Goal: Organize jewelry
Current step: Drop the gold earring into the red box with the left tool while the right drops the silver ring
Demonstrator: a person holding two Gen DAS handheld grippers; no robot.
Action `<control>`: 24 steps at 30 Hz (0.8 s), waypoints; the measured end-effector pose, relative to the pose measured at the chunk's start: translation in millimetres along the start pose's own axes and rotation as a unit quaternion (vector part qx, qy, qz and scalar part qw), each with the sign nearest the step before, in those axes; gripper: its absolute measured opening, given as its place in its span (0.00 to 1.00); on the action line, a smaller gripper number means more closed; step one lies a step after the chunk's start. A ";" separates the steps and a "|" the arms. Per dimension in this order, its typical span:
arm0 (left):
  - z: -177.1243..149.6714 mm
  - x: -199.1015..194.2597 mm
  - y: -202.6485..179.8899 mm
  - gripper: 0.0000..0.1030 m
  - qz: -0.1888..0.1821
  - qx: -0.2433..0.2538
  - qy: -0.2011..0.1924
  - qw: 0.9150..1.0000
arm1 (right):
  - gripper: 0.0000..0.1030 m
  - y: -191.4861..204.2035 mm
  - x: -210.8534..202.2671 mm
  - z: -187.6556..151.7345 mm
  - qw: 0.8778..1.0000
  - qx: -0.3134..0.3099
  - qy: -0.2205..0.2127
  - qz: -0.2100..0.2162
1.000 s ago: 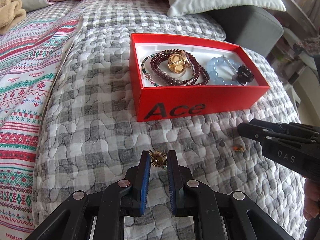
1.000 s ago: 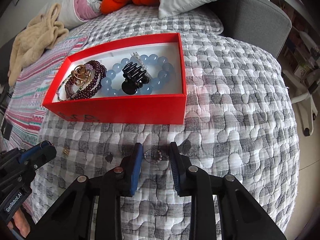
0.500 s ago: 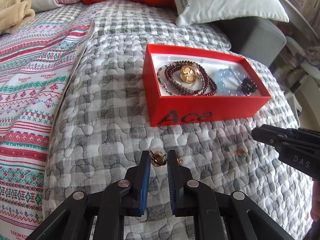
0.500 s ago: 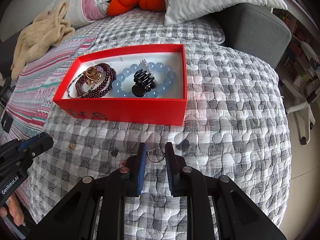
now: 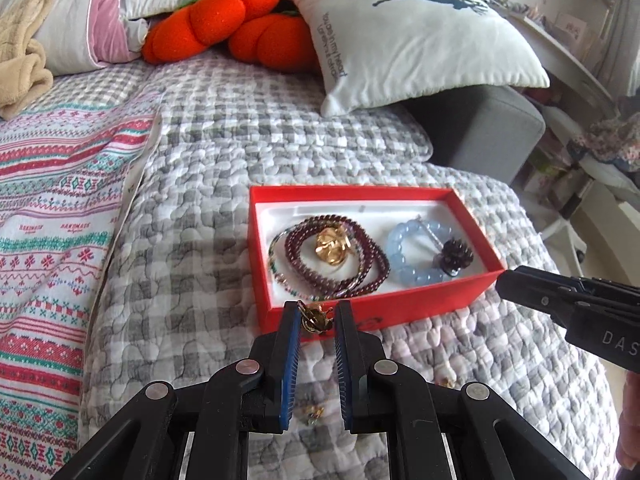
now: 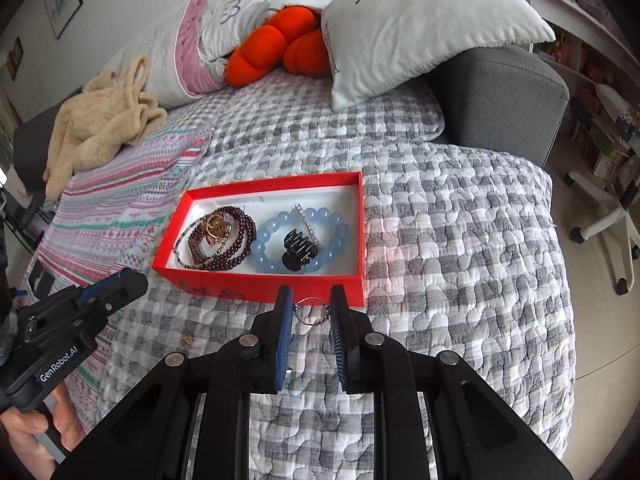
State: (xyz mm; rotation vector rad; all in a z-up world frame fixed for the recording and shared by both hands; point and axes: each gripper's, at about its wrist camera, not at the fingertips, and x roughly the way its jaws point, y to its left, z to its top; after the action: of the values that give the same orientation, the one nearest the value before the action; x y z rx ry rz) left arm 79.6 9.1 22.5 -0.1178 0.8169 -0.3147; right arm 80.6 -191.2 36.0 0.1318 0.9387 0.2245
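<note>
A red box [image 5: 384,312] [image 6: 260,282] sits on the grey checked quilt. It holds dark red bead bracelets [image 5: 340,264], a gold piece [image 5: 332,246], a blue bead bracelet [image 5: 412,254] and a black hair clip [image 6: 298,248]. My left gripper [image 5: 316,320] is shut on a small gold earring [image 5: 314,318], held above the quilt at the box's front wall. My right gripper [image 6: 310,312] is shut on a thin silver ring-shaped piece [image 6: 312,312], also lifted near the box's front wall. Each gripper shows in the other's view, the left [image 6: 80,312] and the right [image 5: 560,300].
Small gold pieces lie on the quilt [image 5: 314,412] [image 5: 446,382] [image 6: 186,339]. A patterned blanket [image 5: 52,220] lies left. Pillows [image 5: 420,36] and an orange plush [image 5: 232,28] are behind the box. A grey headboard [image 6: 500,92] and a chair base [image 6: 600,216] are at right.
Both grippers have risen off the quilt with their pieces and moved forward to the box's front wall. The right gripper closed on the silver piece.
</note>
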 end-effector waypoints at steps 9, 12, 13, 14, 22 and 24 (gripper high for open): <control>12.4 26.6 -14.7 0.12 0.005 0.021 -0.021 1.000 | 0.20 -4.4 10.0 10.1 1.000 0.012 -0.007 0.009; 13.6 35.2 -14.4 0.12 0.010 0.018 -0.019 1.000 | 0.20 -6.0 13.6 11.4 1.000 0.010 -0.006 0.007; 13.7 36.9 -14.7 0.12 0.011 0.017 -0.018 1.000 | 0.20 -6.7 14.8 12.2 1.000 0.009 -0.006 0.006; 14.1 38.1 -15.0 0.12 0.012 0.017 -0.019 1.000 | 0.20 -7.7 15.3 12.2 1.000 0.010 -0.005 0.006; 13.8 34.7 -23.8 0.43 0.012 0.032 -0.021 0.999 | 0.20 -11.5 15.6 11.6 1.000 0.010 -0.006 0.007; 13.7 31.1 -24.1 0.43 0.014 0.035 -0.020 0.999 | 0.20 -10.4 15.6 11.9 1.000 0.009 -0.006 0.007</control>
State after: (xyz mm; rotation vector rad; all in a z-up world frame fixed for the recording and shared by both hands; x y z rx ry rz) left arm 104.0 -23.9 15.6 -0.0479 0.7656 -0.3132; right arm 100.5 -197.6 28.5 0.1559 0.9288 0.2284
